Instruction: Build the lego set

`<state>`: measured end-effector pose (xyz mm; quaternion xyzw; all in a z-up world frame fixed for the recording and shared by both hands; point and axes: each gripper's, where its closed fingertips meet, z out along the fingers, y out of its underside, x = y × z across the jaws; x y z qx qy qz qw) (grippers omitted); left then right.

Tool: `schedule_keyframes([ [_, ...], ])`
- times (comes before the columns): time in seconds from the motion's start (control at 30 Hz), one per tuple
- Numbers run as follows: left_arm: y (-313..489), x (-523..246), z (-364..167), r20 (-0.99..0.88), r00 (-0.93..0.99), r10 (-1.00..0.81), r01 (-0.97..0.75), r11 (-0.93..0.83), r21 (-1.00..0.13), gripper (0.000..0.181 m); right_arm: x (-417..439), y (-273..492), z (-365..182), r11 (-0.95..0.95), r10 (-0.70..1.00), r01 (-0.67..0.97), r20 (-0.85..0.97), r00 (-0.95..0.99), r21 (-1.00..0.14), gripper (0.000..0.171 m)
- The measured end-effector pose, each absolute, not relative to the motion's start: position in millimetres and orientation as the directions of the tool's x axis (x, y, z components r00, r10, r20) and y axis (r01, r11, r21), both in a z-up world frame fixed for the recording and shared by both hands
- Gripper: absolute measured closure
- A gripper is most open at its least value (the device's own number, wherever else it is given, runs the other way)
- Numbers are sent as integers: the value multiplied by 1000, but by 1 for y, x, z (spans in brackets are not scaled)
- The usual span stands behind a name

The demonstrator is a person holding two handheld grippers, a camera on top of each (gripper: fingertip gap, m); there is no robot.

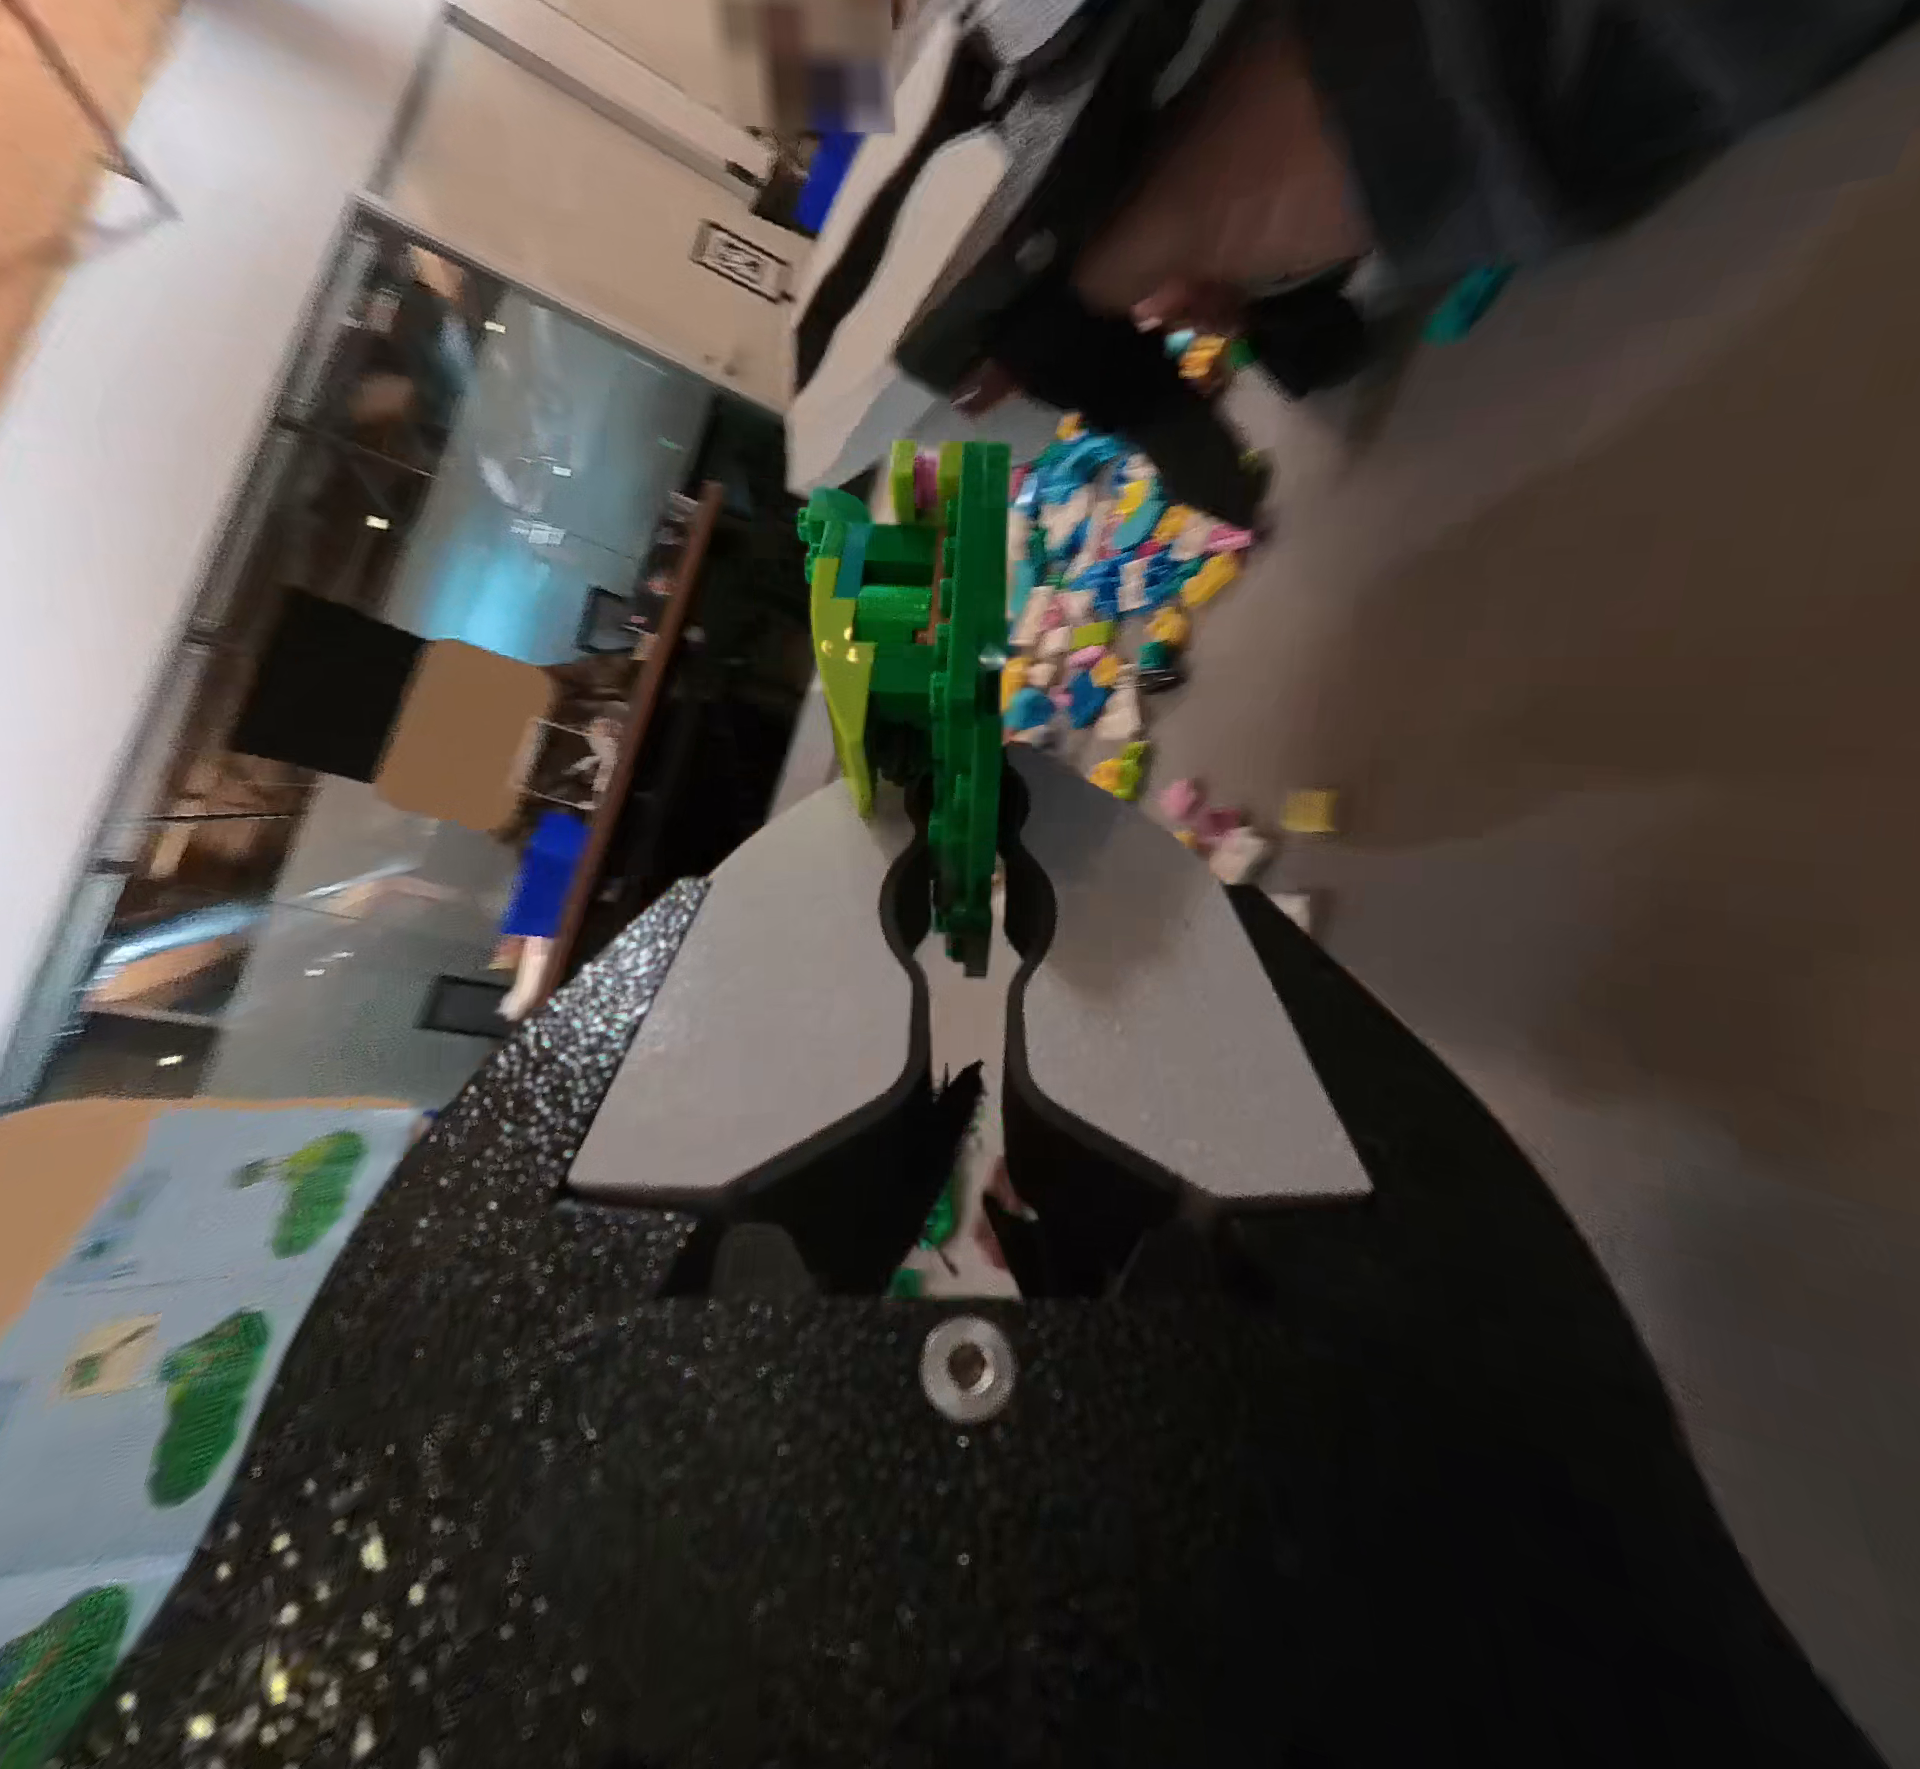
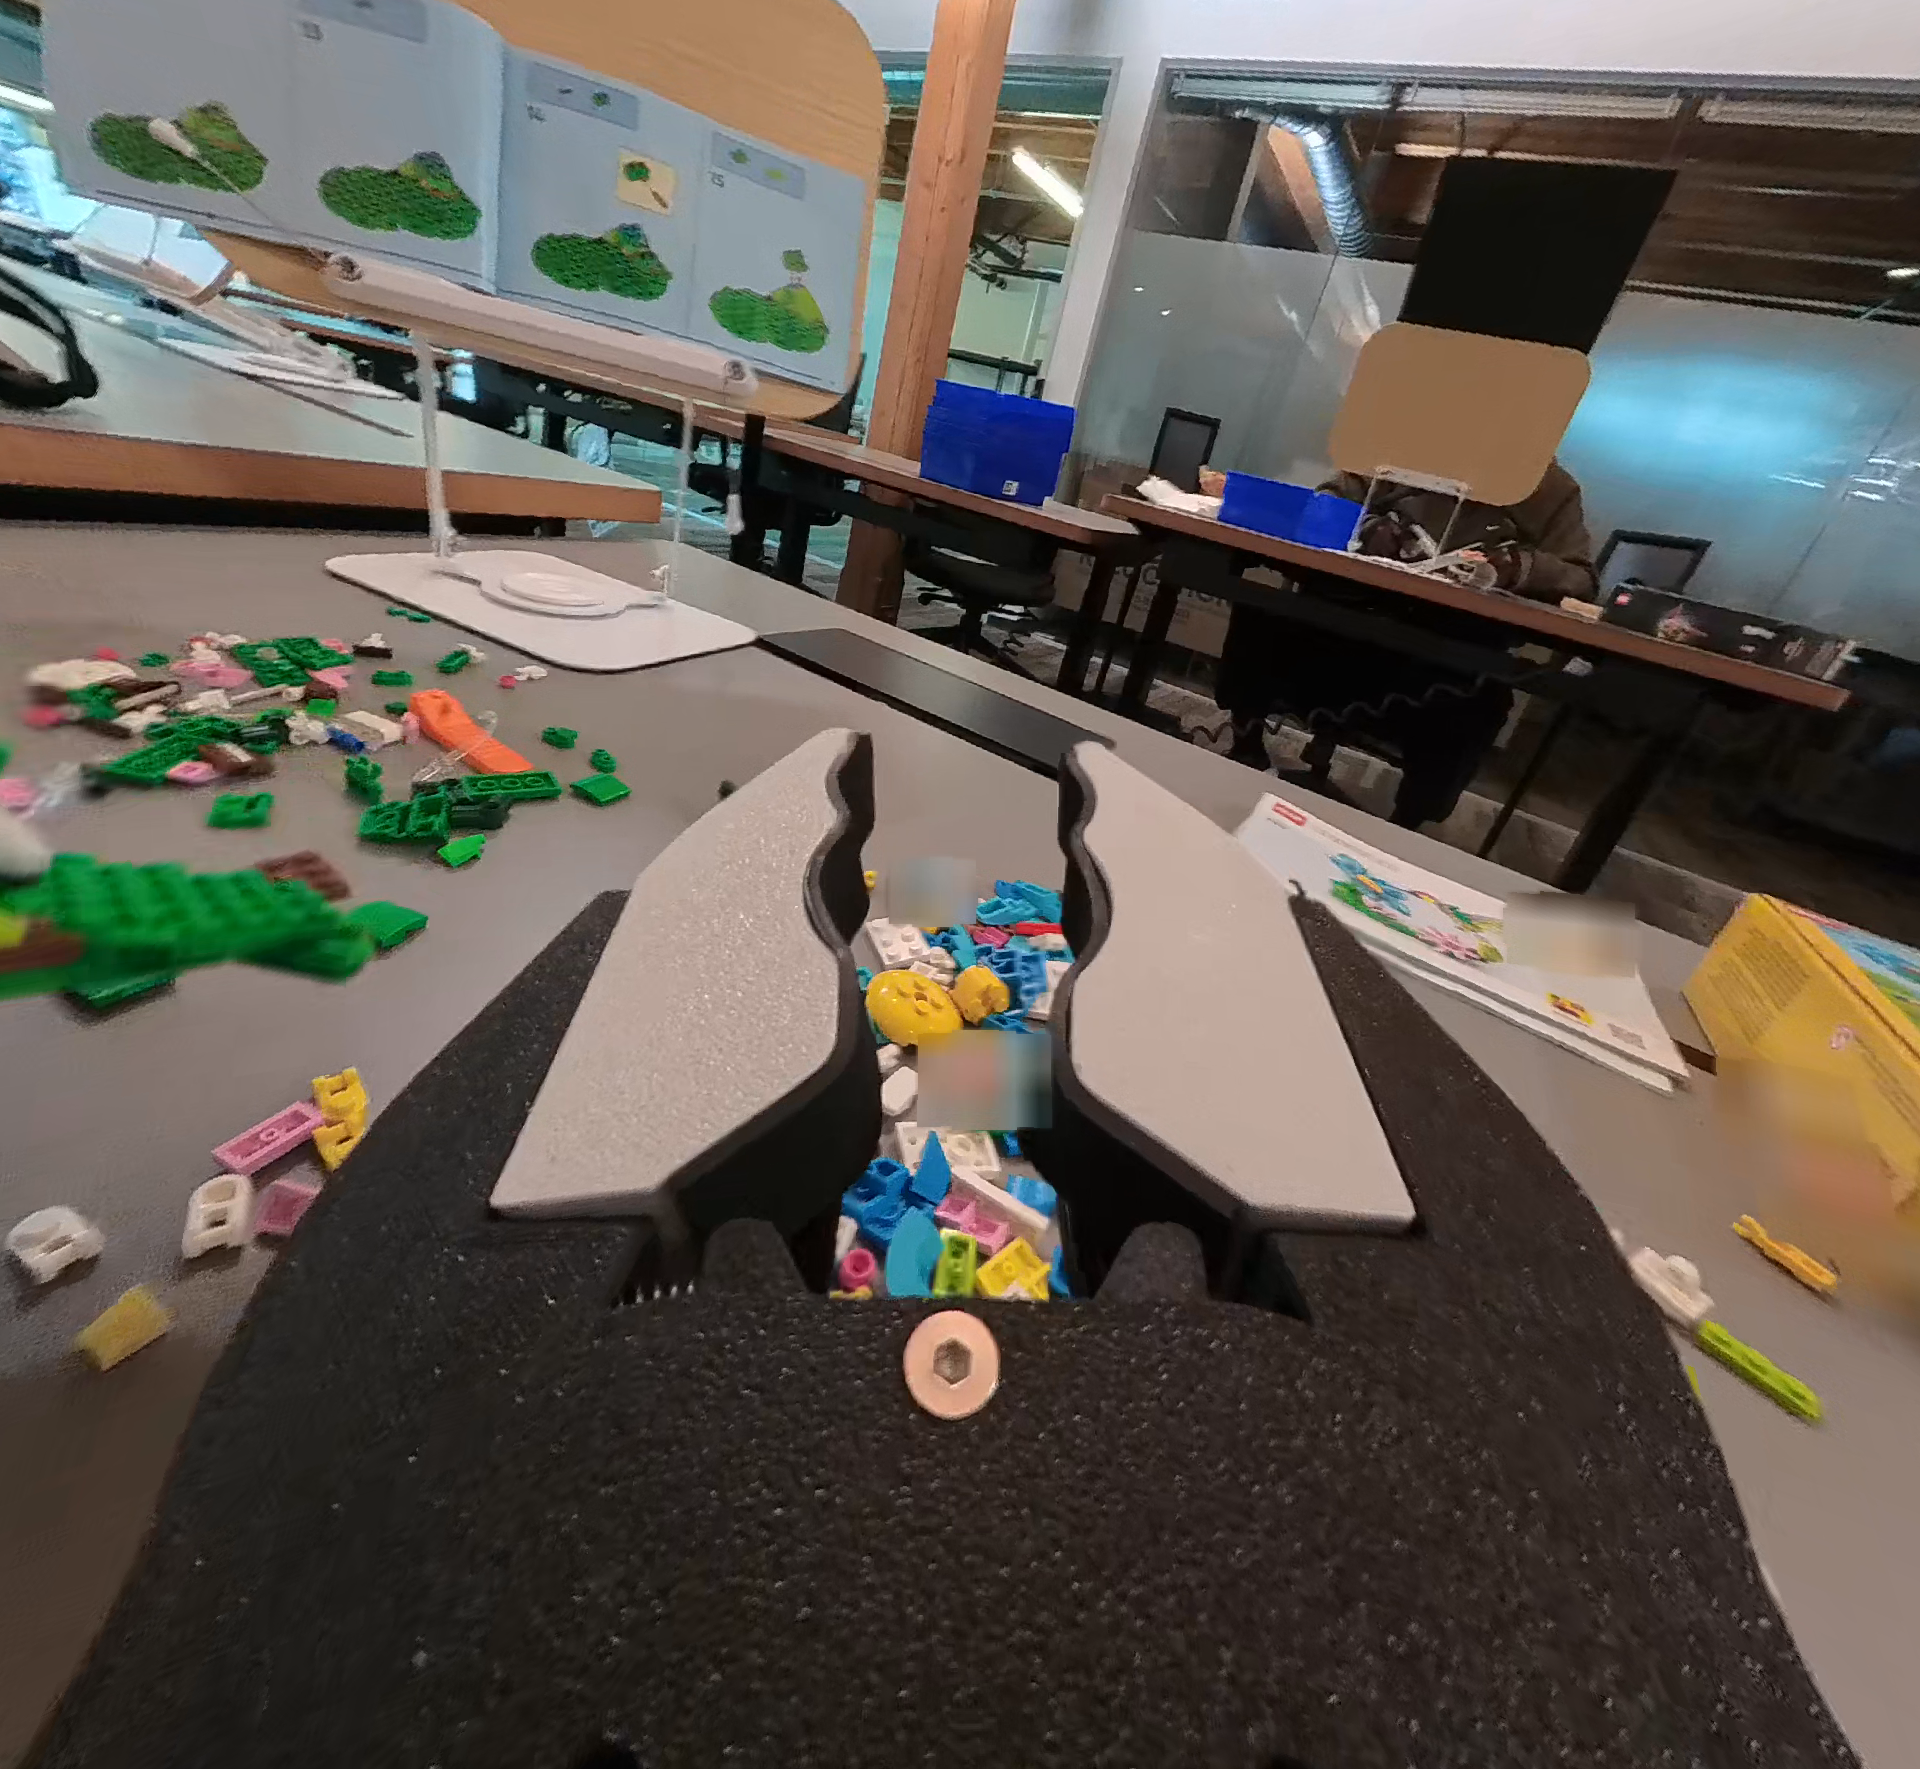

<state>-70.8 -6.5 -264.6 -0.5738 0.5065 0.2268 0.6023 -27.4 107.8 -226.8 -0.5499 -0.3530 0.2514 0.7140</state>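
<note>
Green lego build (image 1: 961,680) sits pinched tight in the left gripper (image 1: 961,872), while the right gripper (image 2: 961,888) hangs open above a pile of loose bricks (image 2: 961,1189).

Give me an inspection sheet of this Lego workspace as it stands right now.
Surface: grey table, scattered with bricks.
Job's things: green Lego build lifted off the table; instruction booklet open on a white stand; green loose bricks and a blue, yellow and pink brick pile.
Clutter: orange brick separator, second booklet, yellow box.
Grippers: left hand-held gripper shut on the green build; right hand-held gripper open, empty, above the coloured pile.
Cables: nothing seen.
Surroundings: a person seated at a desk behind; blue bins; wooden post.
</note>
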Motion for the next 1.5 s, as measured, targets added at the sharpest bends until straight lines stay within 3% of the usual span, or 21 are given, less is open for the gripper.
schedule_keyframes([
  [0.3, -43, -62, -298, -839, 380, -390, -907, 24, -421, 173, -34, 105, -230, 242, 782, 29, 213, 586, -970, 137],
  [0.43, -47, -67, -311, -861, 300, -412, -952, -73, -297, 173, -35, 103, -230, 246, 789, 30, 218, 574, -969, 138],
  [0.57, -51, -53, -313, -847, 286, -448, -956, -78, -281, 173, -34, 104, -230, 236, 794, 14, 201, 574, -972, 138],
  [0.87, -33, -37, -312, -886, 59, -460, -995, -95, -17, 173, -24, 108, -221, 238, 781, -45, 164, 602, -970, 142],
  [1.2, -11, -10, -313, -878, 32, -478, -998, -68, 1, 173, 38, 139, -200, 341, 604, -5, 215, 768, -940, 145],
  [1.5, -3, -16, -316, -846, 31, -533, -997, -77, 12, 165, 32, 145, -214, 309, 622, 2, 204, 756, -951, 145],
])
